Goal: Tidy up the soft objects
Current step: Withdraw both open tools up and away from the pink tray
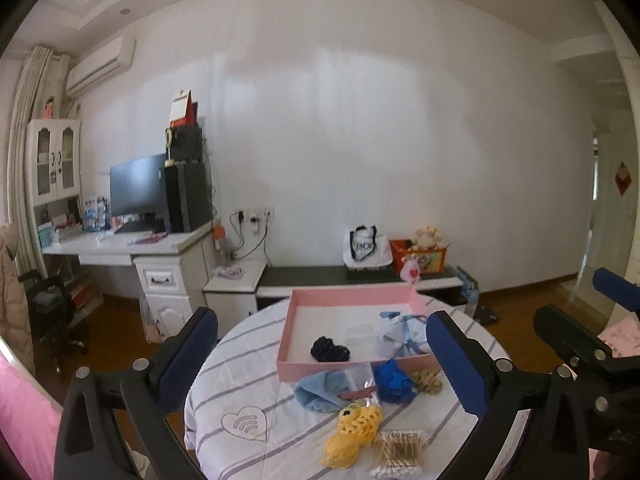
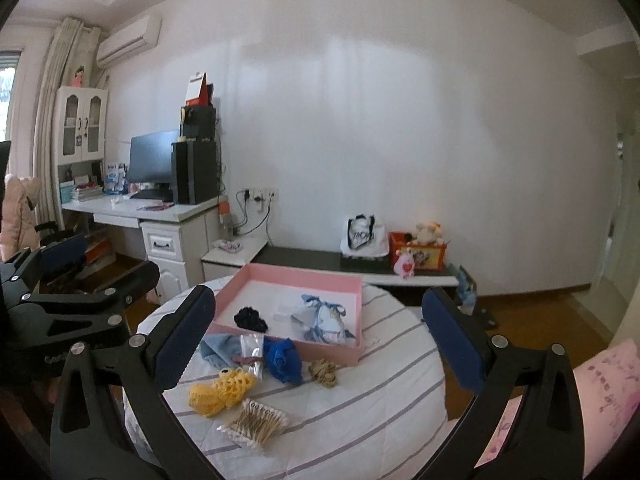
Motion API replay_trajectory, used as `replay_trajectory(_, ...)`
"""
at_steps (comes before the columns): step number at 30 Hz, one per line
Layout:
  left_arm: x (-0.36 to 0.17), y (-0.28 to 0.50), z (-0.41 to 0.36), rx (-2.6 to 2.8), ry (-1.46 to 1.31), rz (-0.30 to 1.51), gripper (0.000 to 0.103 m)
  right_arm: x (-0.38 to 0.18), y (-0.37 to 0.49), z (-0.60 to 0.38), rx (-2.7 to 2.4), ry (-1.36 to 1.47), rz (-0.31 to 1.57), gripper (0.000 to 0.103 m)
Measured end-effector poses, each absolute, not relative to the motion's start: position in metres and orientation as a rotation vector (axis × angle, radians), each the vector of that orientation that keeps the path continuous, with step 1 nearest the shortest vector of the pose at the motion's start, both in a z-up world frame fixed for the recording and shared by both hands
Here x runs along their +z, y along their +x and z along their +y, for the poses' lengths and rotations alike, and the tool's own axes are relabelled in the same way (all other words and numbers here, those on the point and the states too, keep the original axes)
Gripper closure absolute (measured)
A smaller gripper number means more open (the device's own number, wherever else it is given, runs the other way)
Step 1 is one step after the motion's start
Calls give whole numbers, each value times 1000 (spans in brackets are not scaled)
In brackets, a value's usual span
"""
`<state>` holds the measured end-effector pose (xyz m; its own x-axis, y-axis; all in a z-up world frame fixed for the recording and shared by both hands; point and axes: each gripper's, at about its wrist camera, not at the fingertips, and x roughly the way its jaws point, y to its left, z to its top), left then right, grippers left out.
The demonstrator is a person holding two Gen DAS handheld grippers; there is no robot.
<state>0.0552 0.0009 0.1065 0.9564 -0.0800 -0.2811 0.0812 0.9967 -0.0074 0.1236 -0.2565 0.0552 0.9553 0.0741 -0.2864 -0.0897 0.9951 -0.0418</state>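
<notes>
Spread wide and gripping nothing, left gripper (image 1: 322,356) and right gripper (image 2: 316,340) above round striped-cloth table (image 2: 360,420), shallow pink cardboard box (image 1: 352,300) already holding 2 soft pieces, yellow crocheted piece (image 1: 352,432) and blue fabric scrunchie (image 2: 284,360) waiting outside, probably next.

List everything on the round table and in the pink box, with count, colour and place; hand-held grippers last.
pink box: one, pink, far side of the striped table
scrunchie: one, black, inside box, left
fabric pouch: one, pale blue, inside box, right
cloth: one, light blue, before the box
plastic bag: one, clear, on that cloth
blue scrunchie: one, beside the bag
olive scrunchie: one, by box corner
crochet item: one, yellow, near edge
cotton swabs: one pack, nearest
left hand-held gripper: open, empty
right hand-held gripper: open, empty
</notes>
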Motion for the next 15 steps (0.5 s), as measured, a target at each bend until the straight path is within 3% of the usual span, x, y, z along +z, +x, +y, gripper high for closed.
replay_trajectory(15,107,32,-10,-72,8,179,0,74,97,-259,62,-62,178,0)
